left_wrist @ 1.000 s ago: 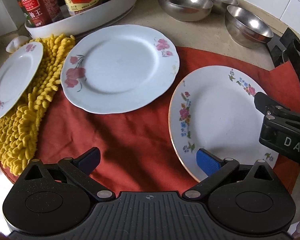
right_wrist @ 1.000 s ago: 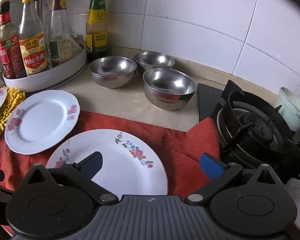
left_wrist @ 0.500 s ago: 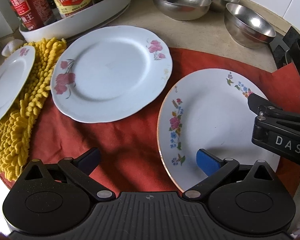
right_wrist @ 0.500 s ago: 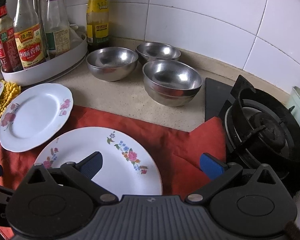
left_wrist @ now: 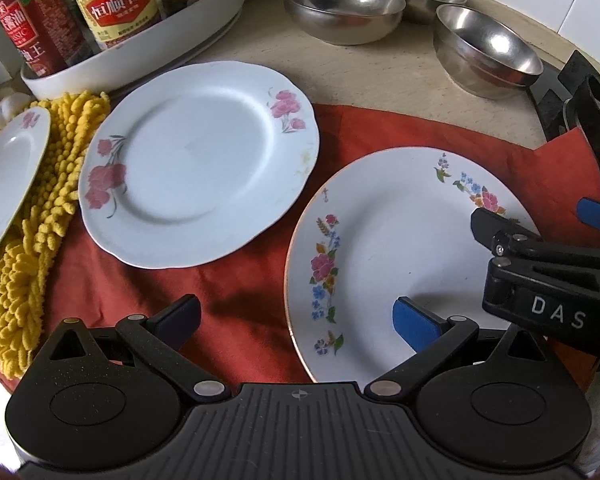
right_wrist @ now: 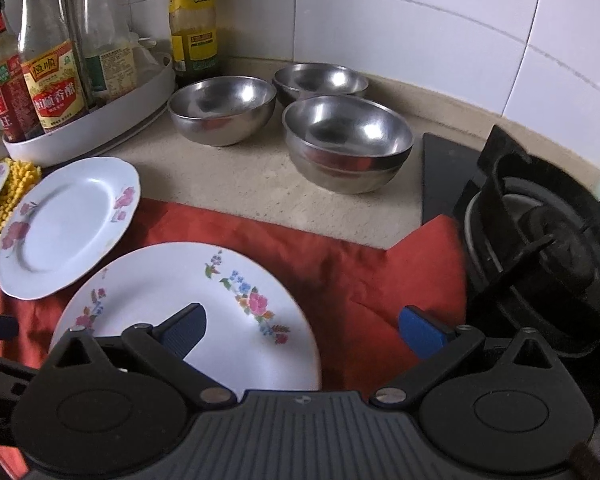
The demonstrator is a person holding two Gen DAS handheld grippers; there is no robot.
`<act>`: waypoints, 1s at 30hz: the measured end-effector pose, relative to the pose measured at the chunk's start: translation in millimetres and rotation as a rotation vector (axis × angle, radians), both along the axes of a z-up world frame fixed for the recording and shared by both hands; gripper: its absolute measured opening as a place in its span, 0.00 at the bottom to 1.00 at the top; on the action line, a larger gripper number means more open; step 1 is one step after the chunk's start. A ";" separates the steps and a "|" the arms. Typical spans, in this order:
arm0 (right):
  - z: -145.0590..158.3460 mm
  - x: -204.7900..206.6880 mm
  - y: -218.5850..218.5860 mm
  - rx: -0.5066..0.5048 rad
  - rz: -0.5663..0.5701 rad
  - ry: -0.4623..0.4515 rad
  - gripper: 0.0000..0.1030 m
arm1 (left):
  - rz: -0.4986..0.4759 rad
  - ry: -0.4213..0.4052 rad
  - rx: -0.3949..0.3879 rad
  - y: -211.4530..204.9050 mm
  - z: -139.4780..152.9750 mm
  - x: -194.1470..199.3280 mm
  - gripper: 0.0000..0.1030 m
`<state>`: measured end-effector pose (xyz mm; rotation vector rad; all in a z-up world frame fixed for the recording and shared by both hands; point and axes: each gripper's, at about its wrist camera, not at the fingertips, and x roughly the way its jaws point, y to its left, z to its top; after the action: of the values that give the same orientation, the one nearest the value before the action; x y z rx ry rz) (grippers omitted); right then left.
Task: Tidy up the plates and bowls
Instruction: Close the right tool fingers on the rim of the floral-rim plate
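Note:
A gold-rimmed floral plate (left_wrist: 400,248) (right_wrist: 172,292) lies on the red cloth (left_wrist: 228,288) (right_wrist: 360,264). A larger plate with pink flowers (left_wrist: 196,164) (right_wrist: 68,224) lies to its left. A small plate (left_wrist: 8,172) rests on the yellow mat (left_wrist: 48,208). Three steel bowls (left_wrist: 342,8) (right_wrist: 346,140) stand at the back. My left gripper (left_wrist: 296,320) is open over the floral plate's near-left rim. My right gripper (right_wrist: 302,330) is open over that plate's right rim, and shows in the left wrist view (left_wrist: 540,264).
A white tray of sauce bottles (left_wrist: 140,40) (right_wrist: 96,120) stands at the back left by the tiled wall. A black gas burner (right_wrist: 540,240) sits at the right, touching the cloth's edge. Beige counter (right_wrist: 240,188) lies between plates and bowls.
Both grippers have moved slightly forward and left over the floral plate. Their jaws stay open. The plates and bowls have not moved.

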<state>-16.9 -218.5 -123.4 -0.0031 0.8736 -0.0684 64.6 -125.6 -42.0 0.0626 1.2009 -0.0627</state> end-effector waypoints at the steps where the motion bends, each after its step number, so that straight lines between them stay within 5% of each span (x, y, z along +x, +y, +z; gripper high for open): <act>1: -0.1 0.1 -0.7 0.010 0.008 -0.001 0.96 | -0.002 0.002 -0.007 -1.9 -0.6 1.5 1.00; 7: -4.9 4.4 -14.6 0.152 0.038 0.062 0.88 | -0.014 0.014 -0.064 -3.7 -6.0 7.7 1.00; 14: -3.0 2.3 -19.5 0.169 0.082 0.065 0.84 | -0.023 0.013 -0.067 -7.3 -7.0 0.4 1.00; 17: 0.8 -0.7 -24.8 0.183 0.102 0.069 0.73 | -0.024 0.009 -0.063 -10.3 -5.5 -2.3 0.98; 20: 4.5 -5.3 -31.7 0.259 0.138 0.102 0.52 | -0.055 0.001 -0.049 -18.0 -4.2 -5.6 0.98; 30: -2.3 -5.7 -41.3 0.315 0.186 0.125 0.48 | -0.056 -0.017 -0.068 -31.9 -2.4 -15.0 0.95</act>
<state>-22.6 -259.8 -125.7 0.2072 0.9980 0.2462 49.6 -157.5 -44.5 0.0372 1.1796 -0.1517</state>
